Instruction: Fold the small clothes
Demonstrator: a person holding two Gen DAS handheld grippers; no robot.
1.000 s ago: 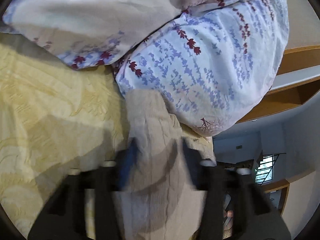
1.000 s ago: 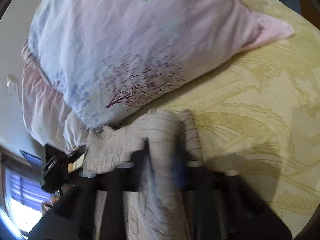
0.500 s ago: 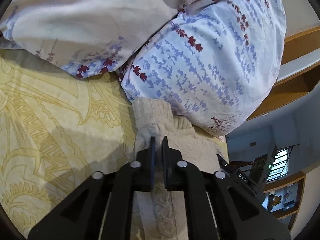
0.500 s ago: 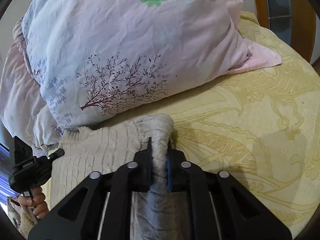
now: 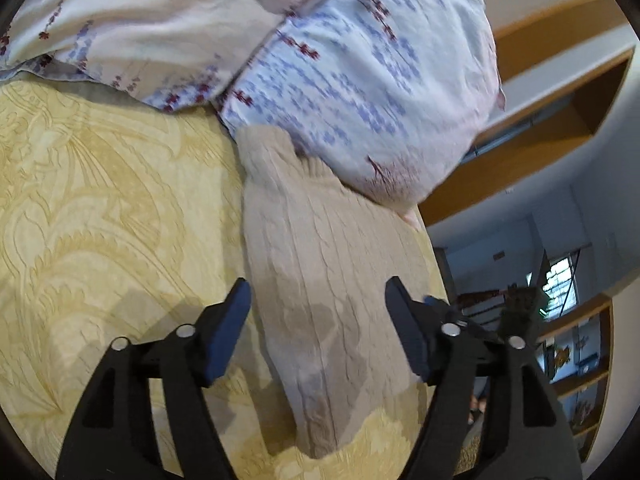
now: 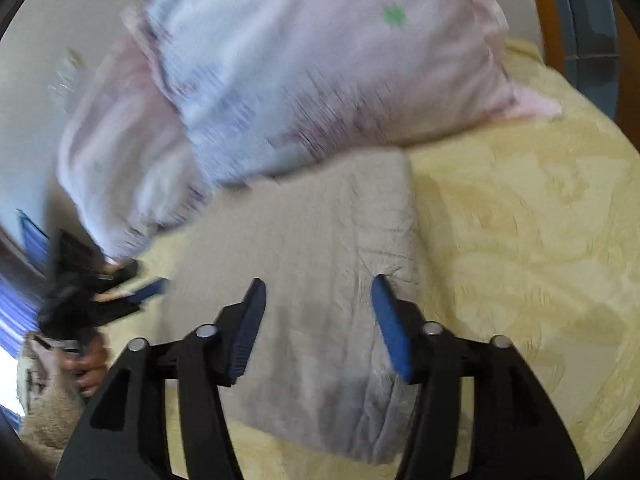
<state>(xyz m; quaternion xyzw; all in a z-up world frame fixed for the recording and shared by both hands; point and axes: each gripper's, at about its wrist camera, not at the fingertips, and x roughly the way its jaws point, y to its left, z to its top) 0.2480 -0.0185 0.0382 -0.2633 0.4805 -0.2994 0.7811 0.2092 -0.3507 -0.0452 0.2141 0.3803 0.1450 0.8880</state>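
Note:
A beige cable-knit garment (image 5: 320,280) lies folded flat on the yellow patterned bedspread (image 5: 100,220), its far end touching the pillows. It also shows in the right wrist view (image 6: 312,272) as a thick folded stack. My left gripper (image 5: 318,300) is open and empty, hovering over the near part of the garment. My right gripper (image 6: 318,300) is open and empty above the garment's other end. The left gripper shows blurred at the left of the right wrist view (image 6: 100,300), held by a hand.
Two floral pillows (image 5: 340,80) lie against the garment's far edge; they also show in the right wrist view (image 6: 300,80). Wooden shelves (image 5: 560,80) and a window (image 5: 560,280) lie beyond the bed edge. Bedspread (image 6: 520,240) stretches to the right.
Both grippers were shut on the garment half a second ago. Both have opened, let go and pulled back, and the garment now lies flat and folded.

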